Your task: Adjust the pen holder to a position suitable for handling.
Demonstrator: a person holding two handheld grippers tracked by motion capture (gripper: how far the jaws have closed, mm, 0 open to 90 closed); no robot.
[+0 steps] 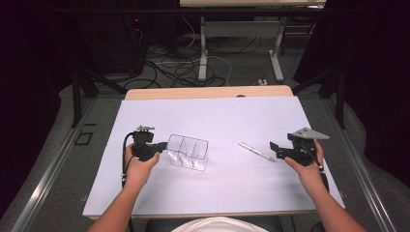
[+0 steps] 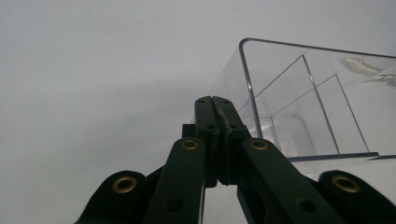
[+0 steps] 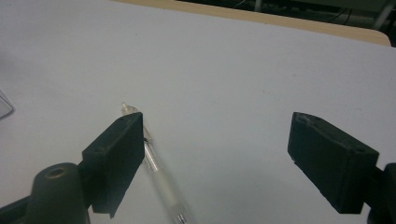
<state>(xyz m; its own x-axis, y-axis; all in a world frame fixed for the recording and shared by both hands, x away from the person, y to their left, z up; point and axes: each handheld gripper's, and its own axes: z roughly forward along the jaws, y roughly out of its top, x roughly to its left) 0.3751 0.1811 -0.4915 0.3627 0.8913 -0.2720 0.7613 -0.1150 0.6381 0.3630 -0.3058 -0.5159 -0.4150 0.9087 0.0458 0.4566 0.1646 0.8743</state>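
A clear plastic organizer (image 1: 188, 152) with three compartments stands on the white table cover, left of centre. My left gripper (image 1: 163, 145) is at its left end, shut on the near end wall. In the left gripper view the jaws (image 2: 217, 106) are pressed together with a thin clear edge of the organizer (image 2: 299, 98) between them. A clear pen (image 1: 256, 151) lies on the cover to the right. My right gripper (image 1: 274, 149) is open just right of the pen. In the right gripper view the pen (image 3: 159, 172) lies against the left finger (image 3: 116, 158); the gripper (image 3: 219, 156) holds nothing.
The white cover (image 1: 217, 116) spreads over most of the wooden table (image 1: 208, 92). Beyond the far edge are table legs (image 1: 203, 48) and loose cables (image 1: 179, 67) on the floor. Dark metal frame rails (image 1: 77, 92) flank the table.
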